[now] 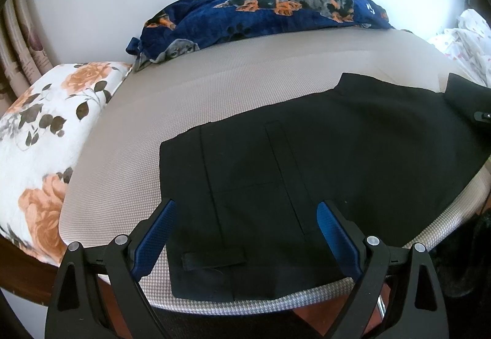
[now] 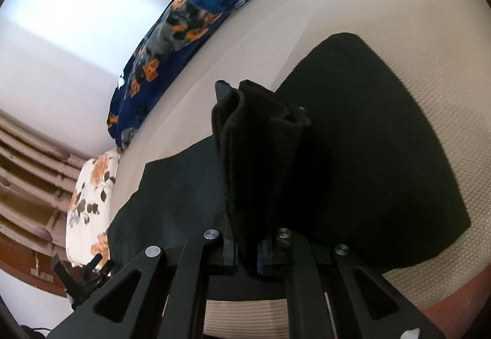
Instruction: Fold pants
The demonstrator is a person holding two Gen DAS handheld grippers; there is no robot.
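From the left wrist, the black pants [image 1: 307, 161] lay flat on the beige mattress [image 1: 214, 87], waistband end toward its near edge; the left gripper [image 1: 245, 234] hovered over that end, tongs spread apart and holding nothing, so that end could drag unpinned. From the right wrist, the right gripper [image 2: 260, 161] was clamped on a bunched fold of pants raised above the mattress [image 2: 353, 1]; the thick wad could slip loose.
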